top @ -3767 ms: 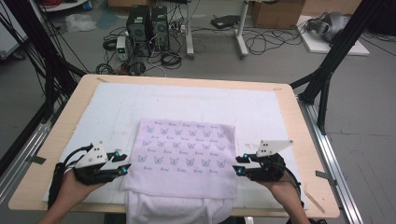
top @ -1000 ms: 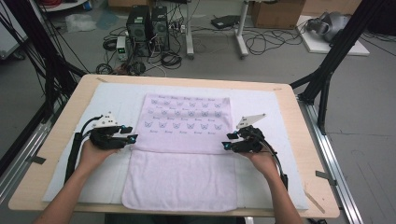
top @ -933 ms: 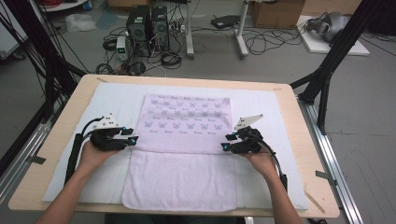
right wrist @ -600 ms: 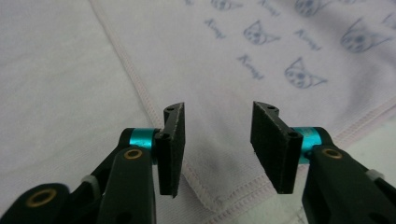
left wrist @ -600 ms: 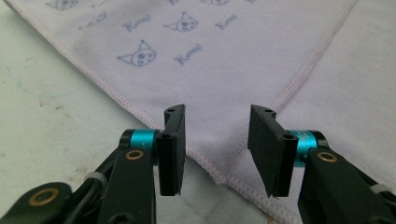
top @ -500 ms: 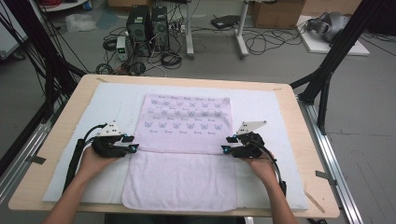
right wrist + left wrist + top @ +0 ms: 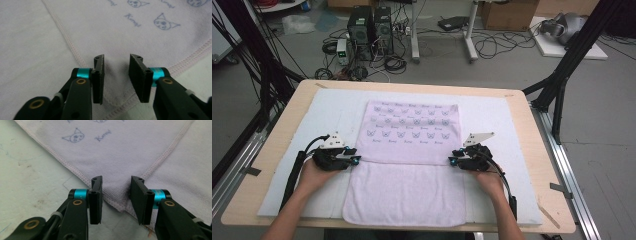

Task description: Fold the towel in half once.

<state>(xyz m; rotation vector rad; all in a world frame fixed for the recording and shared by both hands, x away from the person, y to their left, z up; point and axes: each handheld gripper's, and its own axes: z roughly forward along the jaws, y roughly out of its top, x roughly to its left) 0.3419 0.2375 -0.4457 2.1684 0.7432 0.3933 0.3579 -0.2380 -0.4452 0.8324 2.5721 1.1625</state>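
— Towel point(image 7: 408, 165) first: where does it lie?

— Spread flat on a pale mat point(image 7: 507, 125) that covers the wooden tabletop point(image 7: 542, 150), in the middle and towards the near edge. Its far half is folded over the near half, printed side up; the plain near part shows below the fold's hem.

— And the two grippers?

— The left gripper point(image 7: 354, 160) sits at the left corner of the folded layer, the right gripper point(image 7: 452, 161) at the right corner, both low on the cloth. In each gripper view the black jaws stand partly apart, having just been closing, with the stitched corner of the towel lying between them. The pads are not pressing on it; a clear gap shows on both sides.

— Any writing?

— Small cat-like faces with pointed ears in blue-grey, each with a script word beside it point(image 7: 133, 19), something like "Kuromi", too soft to read for sure.

— Texture?

— Pale lilac terry, fine loops, a pink stitched hem point(image 7: 172, 145). The mat looks smudged and scuffed point(image 7: 32, 170). Turquoise rings point(image 7: 81, 194) sit behind the flat jaw pads.
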